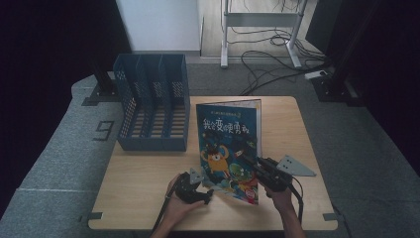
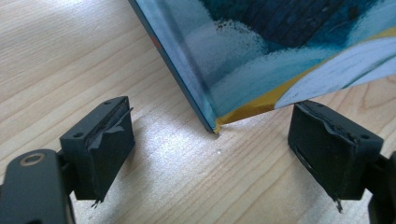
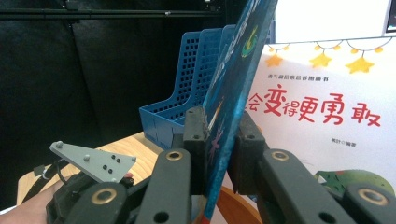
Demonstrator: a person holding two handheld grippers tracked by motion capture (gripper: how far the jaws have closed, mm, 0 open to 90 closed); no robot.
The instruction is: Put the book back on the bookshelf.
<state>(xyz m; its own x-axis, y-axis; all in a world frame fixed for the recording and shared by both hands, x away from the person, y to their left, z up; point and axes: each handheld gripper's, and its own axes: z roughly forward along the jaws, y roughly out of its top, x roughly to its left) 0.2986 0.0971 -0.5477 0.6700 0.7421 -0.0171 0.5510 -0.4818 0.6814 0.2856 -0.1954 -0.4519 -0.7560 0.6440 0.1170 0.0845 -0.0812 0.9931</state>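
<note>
The right gripper (image 1: 258,164) clenches the cover of a blue illustrated picture book (image 1: 229,144), propped on the wooden counter (image 1: 143,173); the left gripper (image 1: 196,187), fingers (image 2: 100,140) released, flanks its near corner.

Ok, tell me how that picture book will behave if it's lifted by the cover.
The picture book looks thin and probably light. The right gripper pinches just its front cover, so it may flop open. Standing on one corner, it would likely tip if released; the left gripper is open.
</note>
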